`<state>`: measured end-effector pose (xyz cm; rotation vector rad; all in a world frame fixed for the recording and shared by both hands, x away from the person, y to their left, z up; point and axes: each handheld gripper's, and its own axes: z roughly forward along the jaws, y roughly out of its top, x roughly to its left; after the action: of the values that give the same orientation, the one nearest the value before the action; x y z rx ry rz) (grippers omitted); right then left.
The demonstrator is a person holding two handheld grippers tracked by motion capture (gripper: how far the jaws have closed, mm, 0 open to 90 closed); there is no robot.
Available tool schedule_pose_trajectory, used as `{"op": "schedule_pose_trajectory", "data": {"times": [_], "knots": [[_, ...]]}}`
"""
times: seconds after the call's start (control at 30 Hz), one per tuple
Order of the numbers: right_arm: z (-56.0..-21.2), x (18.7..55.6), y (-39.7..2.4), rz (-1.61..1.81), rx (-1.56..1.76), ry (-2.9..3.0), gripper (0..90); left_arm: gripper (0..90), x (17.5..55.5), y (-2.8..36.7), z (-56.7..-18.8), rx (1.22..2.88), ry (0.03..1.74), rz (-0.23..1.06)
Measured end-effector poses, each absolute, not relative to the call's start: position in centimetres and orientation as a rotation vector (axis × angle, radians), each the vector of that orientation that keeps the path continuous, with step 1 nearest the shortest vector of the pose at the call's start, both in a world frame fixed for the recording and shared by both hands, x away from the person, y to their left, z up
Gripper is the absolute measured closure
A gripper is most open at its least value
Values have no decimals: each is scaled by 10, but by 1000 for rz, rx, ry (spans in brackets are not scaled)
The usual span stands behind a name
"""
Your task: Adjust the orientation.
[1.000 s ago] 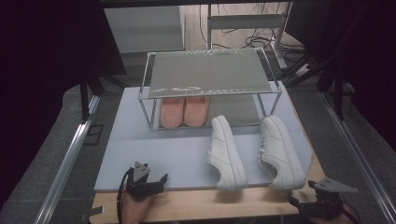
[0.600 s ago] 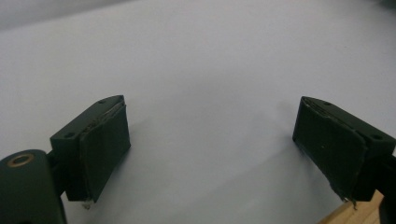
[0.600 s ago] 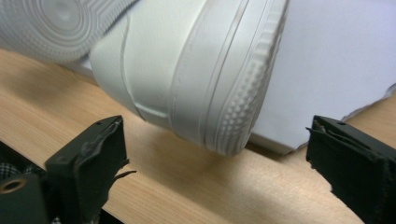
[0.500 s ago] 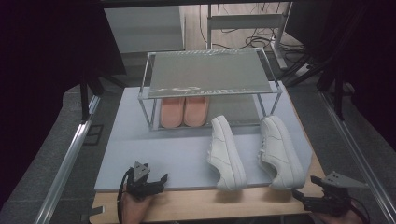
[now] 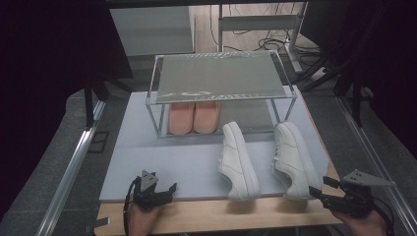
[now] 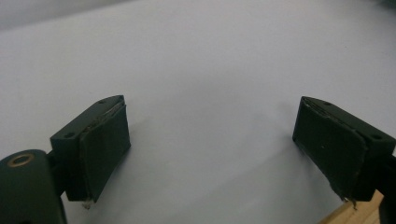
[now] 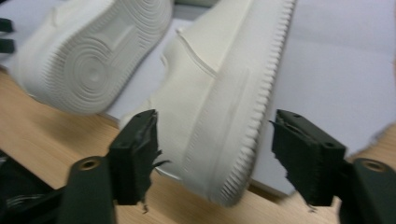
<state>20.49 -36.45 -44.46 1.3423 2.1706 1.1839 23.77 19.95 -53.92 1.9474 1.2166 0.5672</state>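
The right gripper [image 5: 319,191] sits at the table's five o'clock corner, just behind the heel of the right white sneaker [image 5: 294,160]. In the right gripper view its jaws have just been closing; they stand part-spread on either side of the heel [image 7: 219,121], with a gap visible at each pad, so nothing is pinched. The shoe lies tilted on its side there, ribbed sole edge toward the right-hand jaw.

The left white sneaker [image 5: 237,160] lies just beside its mate at nine o'clock of it, apart from it, also on its side; its tread [image 7: 93,65] faces the right gripper's camera.

Both shoes rest on a pale grey mat [image 5: 147,147], heels at or just past its near edge above the wooden table [image 5: 221,216].

At twelve o'clock stands a wire shoe rack [image 5: 219,78]; the toes of both sneakers reach its front rail. A pink pair of slippers [image 5: 193,118] occupies the lower tier's left part.

The left gripper [image 5: 164,189] rests at seven o'clock, well apart from the shoes, jaws spread wide over bare mat [image 6: 210,70], holding nothing.
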Motion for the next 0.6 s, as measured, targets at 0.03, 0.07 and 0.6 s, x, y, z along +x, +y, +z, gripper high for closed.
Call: {"op": "schedule_pose_trajectory", "data": {"times": [0.03,0.07,0.6], "knots": [[-444,206,-364,1196,1341,2178,362,103,238,199,-539,1948,1216,567],[-442,208,-363,1205,1341,2185,381,104,238,199,-539,1947,1216,567],[-434,225,-345,1261,1294,2209,696,104,238,199,-539,1947,1216,567]]}}
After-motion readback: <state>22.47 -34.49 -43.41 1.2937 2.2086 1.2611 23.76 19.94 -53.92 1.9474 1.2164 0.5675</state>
